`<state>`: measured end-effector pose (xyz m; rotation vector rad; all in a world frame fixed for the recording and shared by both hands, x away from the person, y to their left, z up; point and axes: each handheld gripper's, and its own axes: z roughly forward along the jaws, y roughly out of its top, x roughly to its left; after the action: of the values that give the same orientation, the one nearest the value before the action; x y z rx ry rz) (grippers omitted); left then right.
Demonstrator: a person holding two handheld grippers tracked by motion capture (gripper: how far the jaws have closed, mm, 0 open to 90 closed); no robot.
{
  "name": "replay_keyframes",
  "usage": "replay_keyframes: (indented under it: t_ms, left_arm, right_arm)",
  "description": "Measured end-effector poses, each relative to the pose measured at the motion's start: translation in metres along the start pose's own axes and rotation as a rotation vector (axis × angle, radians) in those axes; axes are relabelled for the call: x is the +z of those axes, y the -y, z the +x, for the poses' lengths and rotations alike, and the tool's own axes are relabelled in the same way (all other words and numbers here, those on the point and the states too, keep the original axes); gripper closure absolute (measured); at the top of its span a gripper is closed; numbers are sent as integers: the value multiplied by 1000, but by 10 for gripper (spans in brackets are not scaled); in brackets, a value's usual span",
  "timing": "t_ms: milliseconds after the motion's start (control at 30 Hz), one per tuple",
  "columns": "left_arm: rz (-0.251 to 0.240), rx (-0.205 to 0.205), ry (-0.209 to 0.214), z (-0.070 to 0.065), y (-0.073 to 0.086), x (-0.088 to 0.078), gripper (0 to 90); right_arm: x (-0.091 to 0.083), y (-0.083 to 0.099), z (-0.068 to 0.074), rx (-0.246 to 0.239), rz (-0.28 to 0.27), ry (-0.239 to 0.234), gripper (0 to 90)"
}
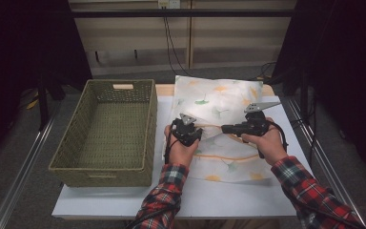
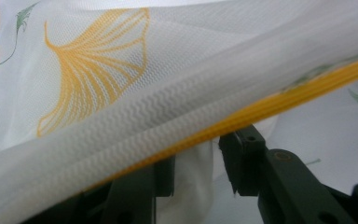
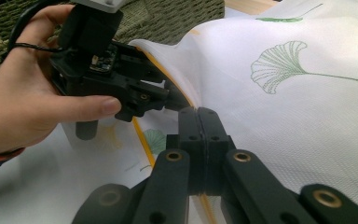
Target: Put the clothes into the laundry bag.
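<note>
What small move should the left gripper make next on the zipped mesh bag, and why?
Probably close the left gripper back onto the mesh laundry bag's zipper edge. Its jaws stand apart with that yellow-trimmed edge lying across them, while the right gripper is shut on the fabric beside it, so one side hangs unheld.

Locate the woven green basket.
High view: the woven green basket sits on the table's left side, directly left of the white leaf-print mesh bag.

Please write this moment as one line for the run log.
left gripper: jaws apart around zipper edge of mesh bag | right gripper: shut on bag edge | woven basket: left of bag | table
</note>
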<state>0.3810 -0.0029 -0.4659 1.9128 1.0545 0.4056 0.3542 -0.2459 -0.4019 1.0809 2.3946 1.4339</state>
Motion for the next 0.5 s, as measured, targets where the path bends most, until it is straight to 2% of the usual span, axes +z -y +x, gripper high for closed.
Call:
replay_keyframes:
  t_ms: [100, 233, 500]
  left_arm:
    - [-4, 7, 5, 1, 1, -4, 578]
    - [-4, -6, 22, -1, 5, -9, 542]
    - [24, 6, 35, 1, 12, -16, 521]
  right_arm:
    - [1, -1, 1, -5, 2, 2, 900]
    - [1, -3, 2, -10, 4, 7, 900]
    - [-1, -4, 3, -13, 7, 14, 900]
